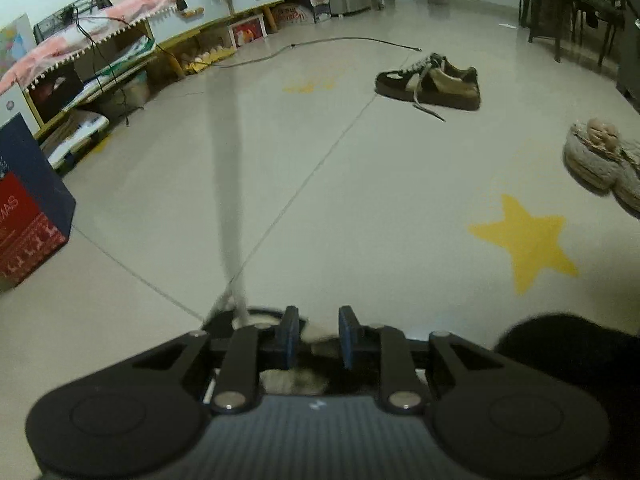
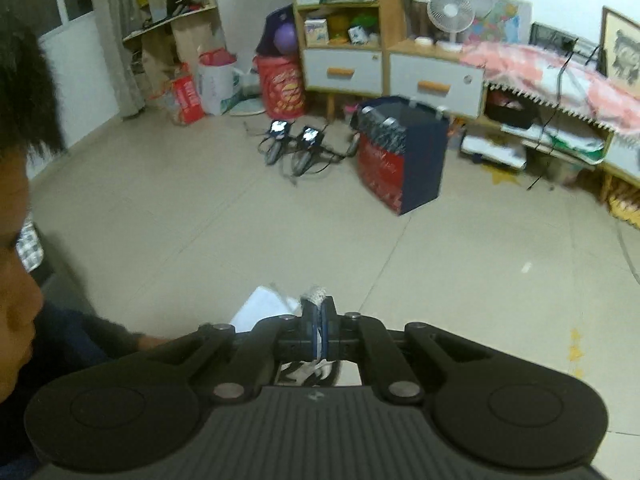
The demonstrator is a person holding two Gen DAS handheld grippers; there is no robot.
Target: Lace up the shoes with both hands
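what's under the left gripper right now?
Under the left gripper: a dark shoe, mostly covered by the gripper body. A grey lace runs up from it, taut and blurred. Eyelets and the lace's lower end are hidden.

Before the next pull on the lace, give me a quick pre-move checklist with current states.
1. Right gripper clamped on the white woven shoelace end: ok.
2. Left gripper free of any object, blue pads apart: ok.
3. Grey-white lace strand rising taut from the shoe beside the left gripper: ok, though blurred.
4. Dark shoe being laced held steady below the left gripper: cannot tell, mostly hidden.
5. Lace seated in the correct eyelet: cannot tell.
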